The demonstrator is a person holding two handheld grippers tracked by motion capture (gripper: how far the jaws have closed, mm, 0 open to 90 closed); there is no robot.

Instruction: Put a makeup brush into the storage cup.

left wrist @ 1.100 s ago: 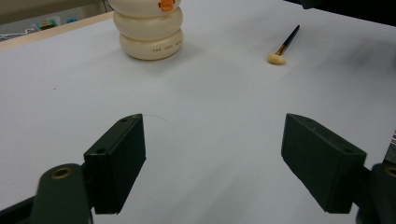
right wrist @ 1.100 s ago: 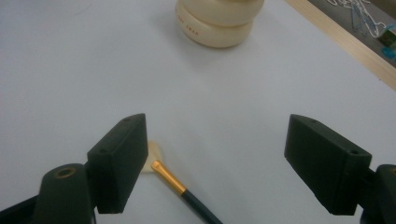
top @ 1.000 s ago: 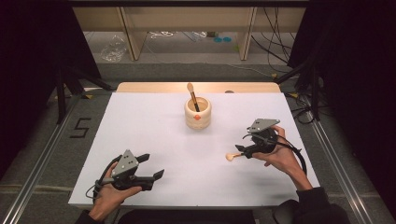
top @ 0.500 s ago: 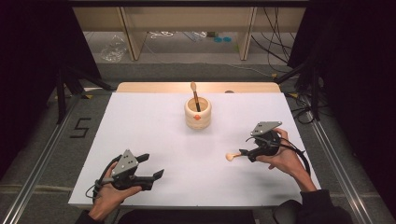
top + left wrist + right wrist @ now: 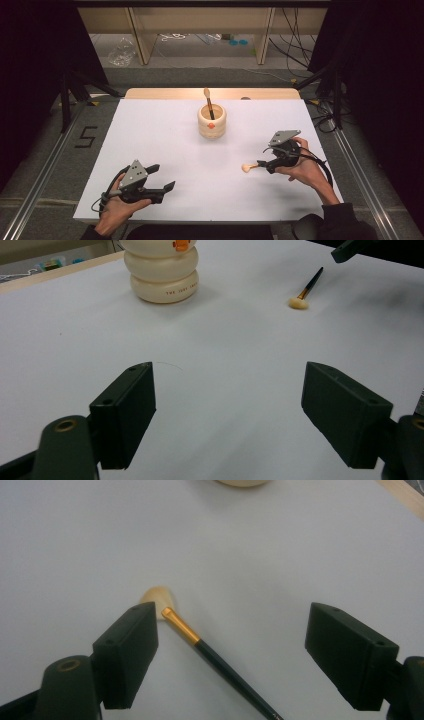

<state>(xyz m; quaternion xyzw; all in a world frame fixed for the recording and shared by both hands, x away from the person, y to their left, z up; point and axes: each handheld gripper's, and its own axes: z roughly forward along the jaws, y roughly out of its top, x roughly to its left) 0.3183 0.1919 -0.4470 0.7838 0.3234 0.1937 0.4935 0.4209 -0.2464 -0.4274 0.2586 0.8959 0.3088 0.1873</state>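
A cream ribbed cup with an orange mark stands at the table's middle back, and a dark-handled brush leans inside it. A second brush with a pale head lies flat on the white table. Its handle runs under my right gripper. In the right gripper view that brush lies between the open jaws of my right gripper, with its head by the left jaw. My left gripper rests open at the near left with nothing in it. Its own view shows the cup and the lying brush ahead.
A wooden strip borders the table's far edge. Metal rails run along both sides on the floor. Shelving legs and cables stand beyond the table. The other gripper shows at the top right of the left gripper view.
My right gripper has come slightly nearer and lower over the lying brush's handle. The brush and my left gripper have stayed put.
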